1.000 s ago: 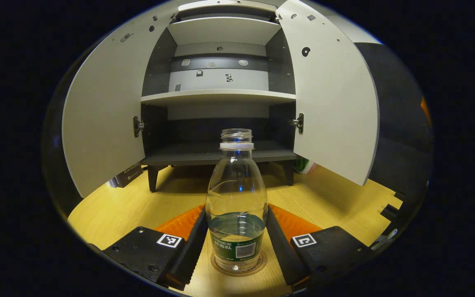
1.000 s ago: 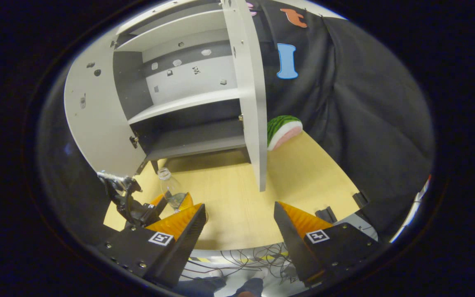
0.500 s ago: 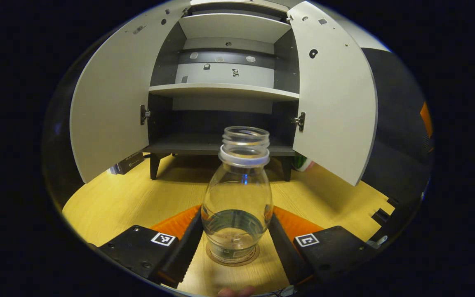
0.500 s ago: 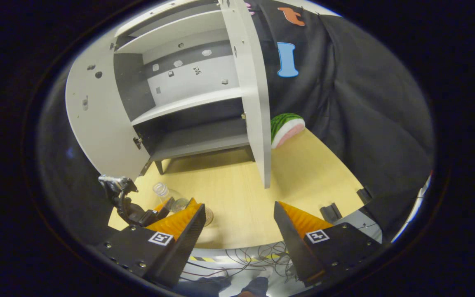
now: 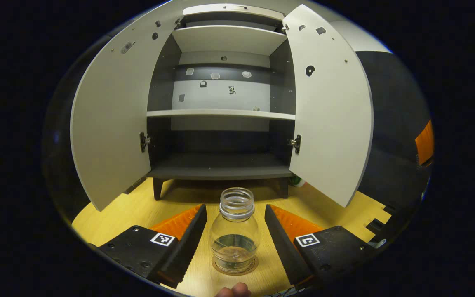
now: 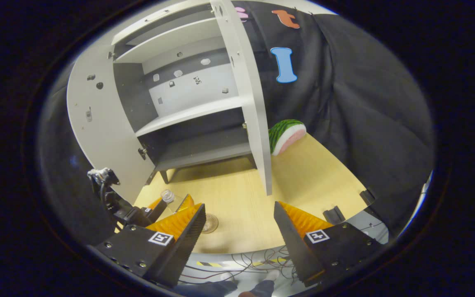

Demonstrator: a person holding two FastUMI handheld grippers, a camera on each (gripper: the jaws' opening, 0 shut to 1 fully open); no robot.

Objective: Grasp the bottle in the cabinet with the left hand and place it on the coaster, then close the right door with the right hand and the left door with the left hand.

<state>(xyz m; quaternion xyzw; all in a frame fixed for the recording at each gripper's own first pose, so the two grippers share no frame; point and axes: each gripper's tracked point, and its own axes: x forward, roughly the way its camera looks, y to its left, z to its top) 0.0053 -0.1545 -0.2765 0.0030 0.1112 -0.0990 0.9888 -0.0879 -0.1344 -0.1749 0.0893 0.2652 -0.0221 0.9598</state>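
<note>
Cabinet point(image 5: 221, 165) stands with both shelves bare, right door point(image 5: 328, 111) and left door point(image 5: 111, 123) swung wide. Table point(image 5: 118, 214) carries the bottle point(image 5: 234, 235), now upright on the coaster point(image 5: 234, 266). Change since a second ago: left gripper point(image 5: 234, 237) fingers, then pressed to the bottle's sides, have parted and drawn back; gaps show on both sides, so the bottle is released. Right gripper point(image 6: 239, 231) hangs apart, holding nothing, short of the right door point(image 6: 248, 103). Placement looks done; door closing comes next.
</note>
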